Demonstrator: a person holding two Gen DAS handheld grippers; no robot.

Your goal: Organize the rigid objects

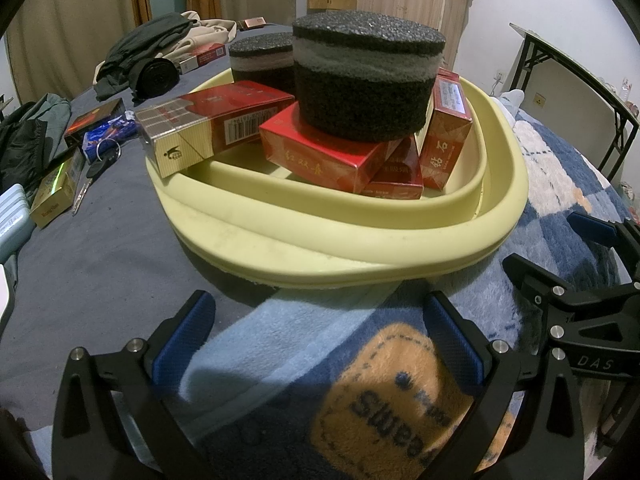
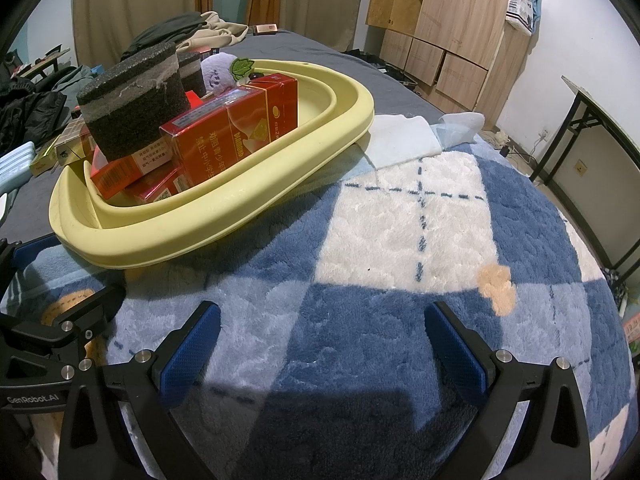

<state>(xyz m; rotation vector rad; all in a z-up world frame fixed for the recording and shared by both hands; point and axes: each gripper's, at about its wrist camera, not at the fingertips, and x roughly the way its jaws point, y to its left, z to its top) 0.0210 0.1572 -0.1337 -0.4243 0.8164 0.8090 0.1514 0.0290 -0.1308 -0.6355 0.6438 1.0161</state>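
A pale yellow basin (image 1: 320, 248) sits on the bed; it also shows in the right wrist view (image 2: 224, 216). It holds several red cigarette boxes (image 1: 328, 148) and two dark round sponges, the big one (image 1: 364, 80) on top of the boxes. A small purple plush (image 2: 218, 72) lies at its far side. My left gripper (image 1: 320, 336) is open and empty just before the basin's near rim. My right gripper (image 2: 322, 344) is open and empty over the blue-and-white blanket, right of the basin; its fingers show in the left wrist view (image 1: 592, 228).
Left of the basin on the grey sheet lie more boxes (image 1: 52, 196), a key (image 1: 86, 184), a blue packet (image 1: 108, 136) and clothes (image 1: 148, 52). A white cloth (image 2: 404, 140) lies behind the basin. A folding table (image 2: 592, 140) and wooden cabinets (image 2: 448, 32) stand at the right.
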